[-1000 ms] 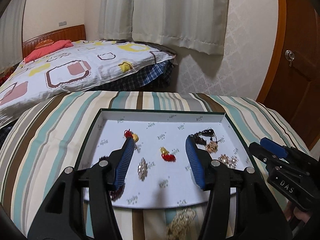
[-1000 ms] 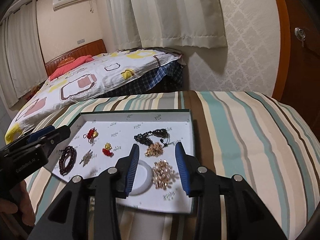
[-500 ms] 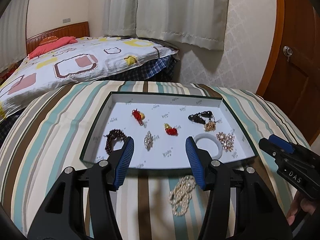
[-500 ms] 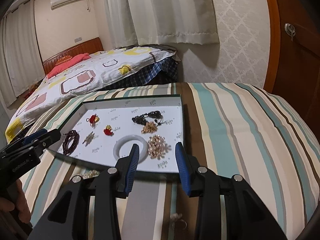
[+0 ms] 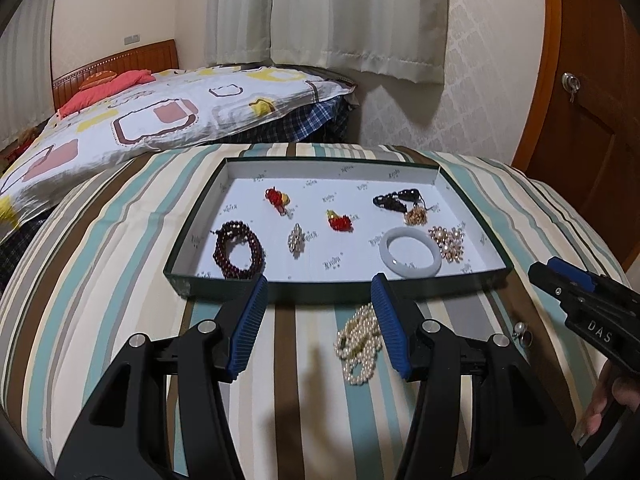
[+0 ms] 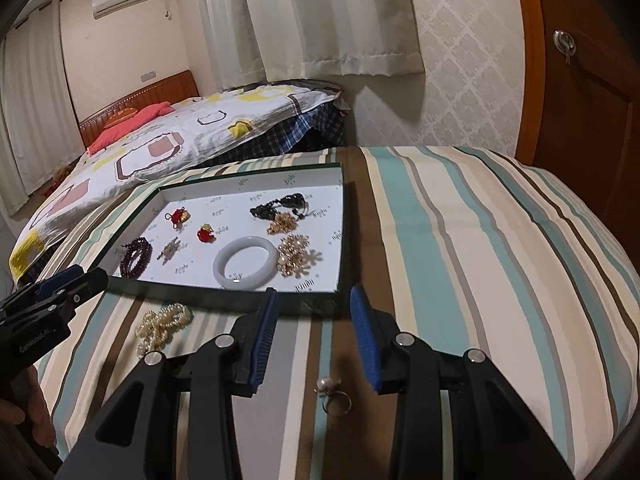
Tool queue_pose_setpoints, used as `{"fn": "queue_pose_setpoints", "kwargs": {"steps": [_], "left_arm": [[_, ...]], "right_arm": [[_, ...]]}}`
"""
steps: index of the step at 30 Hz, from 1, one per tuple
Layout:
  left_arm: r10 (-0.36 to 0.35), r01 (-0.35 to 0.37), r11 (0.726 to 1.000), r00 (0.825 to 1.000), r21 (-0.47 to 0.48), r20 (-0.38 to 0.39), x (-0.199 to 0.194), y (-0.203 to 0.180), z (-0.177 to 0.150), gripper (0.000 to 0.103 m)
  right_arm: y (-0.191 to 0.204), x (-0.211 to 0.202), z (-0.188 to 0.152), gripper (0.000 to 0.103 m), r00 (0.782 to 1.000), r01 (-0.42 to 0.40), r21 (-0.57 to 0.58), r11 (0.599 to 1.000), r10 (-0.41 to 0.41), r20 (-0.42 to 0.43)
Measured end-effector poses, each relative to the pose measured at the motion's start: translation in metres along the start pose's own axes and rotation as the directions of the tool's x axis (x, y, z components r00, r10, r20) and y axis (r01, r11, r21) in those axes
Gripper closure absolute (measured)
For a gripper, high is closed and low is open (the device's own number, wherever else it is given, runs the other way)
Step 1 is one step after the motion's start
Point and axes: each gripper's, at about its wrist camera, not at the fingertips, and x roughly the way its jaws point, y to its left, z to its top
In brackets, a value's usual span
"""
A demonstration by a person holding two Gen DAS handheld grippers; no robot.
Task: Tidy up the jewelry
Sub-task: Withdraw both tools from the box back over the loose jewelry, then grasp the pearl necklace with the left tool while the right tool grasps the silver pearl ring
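Note:
A dark green tray (image 5: 338, 291) with a white floor (image 6: 320, 232) sits on the striped cloth. It holds a white bangle (image 5: 410, 252) (image 6: 245, 263), a dark red bead bracelet (image 5: 239, 249), red charms (image 5: 277, 198), a gold flower brooch (image 6: 297, 255) and other pieces. A pearl necklace (image 5: 360, 345) (image 6: 162, 325) lies on the cloth in front of the tray. A pearl ring (image 6: 334, 395) lies further right, near my right gripper. My left gripper (image 5: 319, 298) is open and empty above the tray's near edge. My right gripper (image 6: 313, 312) is open and empty, above the ring.
The striped cloth (image 6: 480, 260) covers a rounded table that drops off on all sides. A bed (image 5: 140, 116) stands behind at the left. A wooden door (image 6: 592, 92) is at the right. Curtains hang at the back wall.
Both grippers have pulled back from over the tray toward the near edge. The pearl necklace and the ring have come into view in front of the tray.

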Motion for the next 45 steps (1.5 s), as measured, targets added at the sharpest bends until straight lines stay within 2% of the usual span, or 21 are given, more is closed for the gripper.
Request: {"fn": "queue_pose_setpoints", "kwargs": {"steps": [10, 25, 33, 40, 45], "left_arm": [[0.002, -0.002, 1.000, 1.000, 0.002, -0.022, 0.004, -0.002, -0.017, 0.051], [-0.019, 0.018, 1.000, 0.998, -0.021, -0.065, 0.020, 0.004, -0.028, 0.050], [-0.039, 0.041, 0.999, 0.996, 0.018, -0.085, 0.032, -0.012, -0.028, 0.050], [-0.047, 0.052, 0.998, 0.990, 0.035, -0.133, 0.052, -0.022, -0.030, 0.050], [-0.055, 0.059, 0.998, 0.985, 0.021, -0.162, 0.060, -0.023, -0.029, 0.050]], "right_arm": [[-0.017, 0.004, -0.019, 0.063, 0.999, 0.023, 0.030, 0.999, -0.022, -0.037], [-0.008, 0.012, -0.030, 0.063, 0.997, 0.007, 0.000, 1.000, -0.007, -0.074], [-0.022, 0.011, -0.032, 0.063, 0.997, 0.036, 0.028, 0.999, -0.033, -0.075], [-0.039, 0.007, -0.038, 0.063, 0.994, 0.069, 0.064, 0.996, -0.063, -0.085], [-0.033, 0.008, -0.037, 0.063, 0.995, 0.049, 0.057, 0.997, -0.044, -0.085]]}}
